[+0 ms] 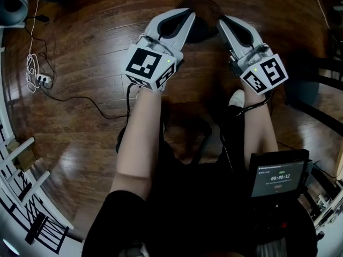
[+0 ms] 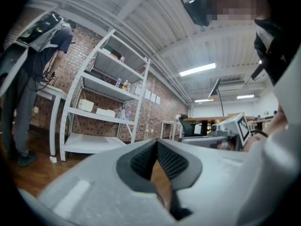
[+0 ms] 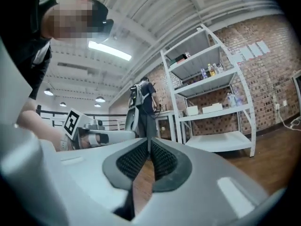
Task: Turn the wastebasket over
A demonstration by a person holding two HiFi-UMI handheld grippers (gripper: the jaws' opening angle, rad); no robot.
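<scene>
Black ribbed pads (image 2: 141, 163) of the left gripper (image 2: 156, 141) meet at the tips w/ nothing btwn them; a narrow wedge of gap opens further back, and wood floor (image 1: 80, 143) shows thru it. The right gripper (image 3: 149, 139) is the same: its dark pads (image 3: 164, 163) are pressed together at the tips and it is empty.

Both white jaw bodies point fwd, roughly level and side by side, well above the floor. Behind each sits its marker cube: the left cube (image 1: 150, 67) and the right cube (image 1: 265, 74). Bare forearms (image 1: 140, 138) run back from the cubes to the person.

The wastebasket (image 1: 205, 28), dark and round, stands on the floor just ahead, framed btwn the two sets of tips in head view. Both jaw ends overlap its outline, but neither grips it. Can't tell if its mouth or its base faces up.

Further out, a small screen w/ a timer (image 1: 276, 176) is by the right forearm. A power strip w/ coiled cable (image 1: 38, 78) lies on the floor at far left, w/ a white rack (image 1: 21, 197) near the lower left corner. The gripper views show a white shelf unit (image 3: 216, 107) against a brick wall (image 3: 263, 79), and a person w/ a backpack (image 3: 143, 102) standing by a table.
</scene>
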